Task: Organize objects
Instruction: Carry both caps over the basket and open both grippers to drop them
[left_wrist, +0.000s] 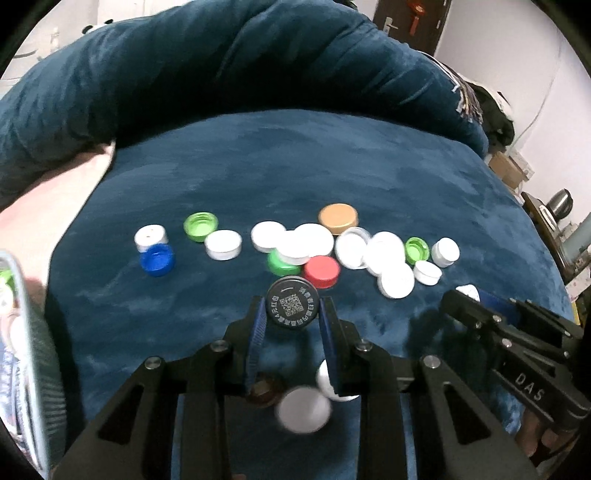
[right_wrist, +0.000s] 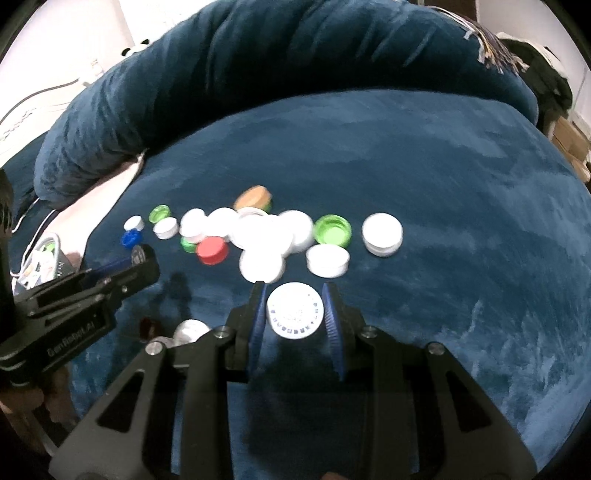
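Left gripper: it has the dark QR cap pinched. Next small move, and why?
Probably carry it left toward the container at the frame edge. The left gripper holds the dark cap between both fingers, above the blue blanket, and that container seems to hold caps already, though it is blurred.

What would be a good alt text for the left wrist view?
The left gripper holds a black bottle cap with a QR code above a dark blue blanket. Behind it lies a row of loose caps, mostly white, plus green, a red cap and a blue cap.

Dark blue plush blanket (left_wrist: 332, 166), scattered bottle caps (left_wrist: 314, 240), mostly white
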